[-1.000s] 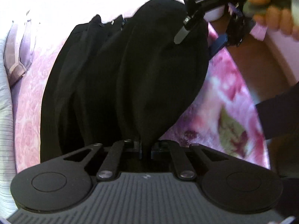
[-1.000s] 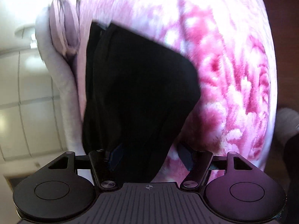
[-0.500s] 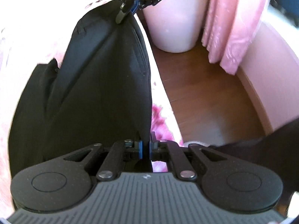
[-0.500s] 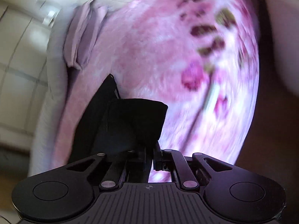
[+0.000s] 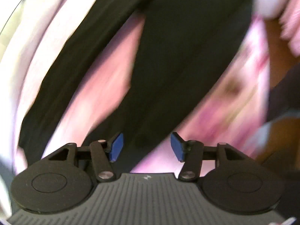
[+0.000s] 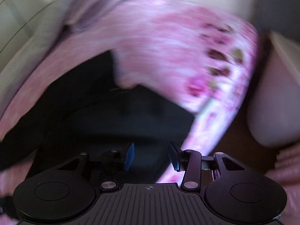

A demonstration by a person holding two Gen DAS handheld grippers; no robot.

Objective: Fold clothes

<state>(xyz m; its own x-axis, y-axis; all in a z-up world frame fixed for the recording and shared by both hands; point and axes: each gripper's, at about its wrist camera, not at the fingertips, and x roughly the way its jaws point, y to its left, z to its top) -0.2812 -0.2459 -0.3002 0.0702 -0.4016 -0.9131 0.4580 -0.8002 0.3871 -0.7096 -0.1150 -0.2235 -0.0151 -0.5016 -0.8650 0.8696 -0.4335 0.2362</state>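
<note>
A black garment [image 5: 180,60] lies spread on a pink floral bedspread [image 5: 105,78]; both views are blurred by motion. In the left wrist view its two long parts run away from me with a strip of bedspread between them. My left gripper [image 5: 146,147] is open just above the garment's near end, blue pads [image 5: 117,146] apart and holding nothing. In the right wrist view the garment [image 6: 112,116] fills the lower left. My right gripper [image 6: 151,157] is open over its near edge, with no cloth between the blue pads [image 6: 129,156].
The bedspread [image 6: 168,46] ends at the right, where brown floor [image 6: 225,140] shows. A white tub [image 5: 270,0] and pink curtain [image 5: 292,18] stand at the upper right. A pale pillow or folded cloth [image 6: 90,11] lies at the bed's far side.
Both grippers were shut on the black garment half a second ago; both now stand open and the garment has dropped onto the bedspread. Both cameras are swinging fast.
</note>
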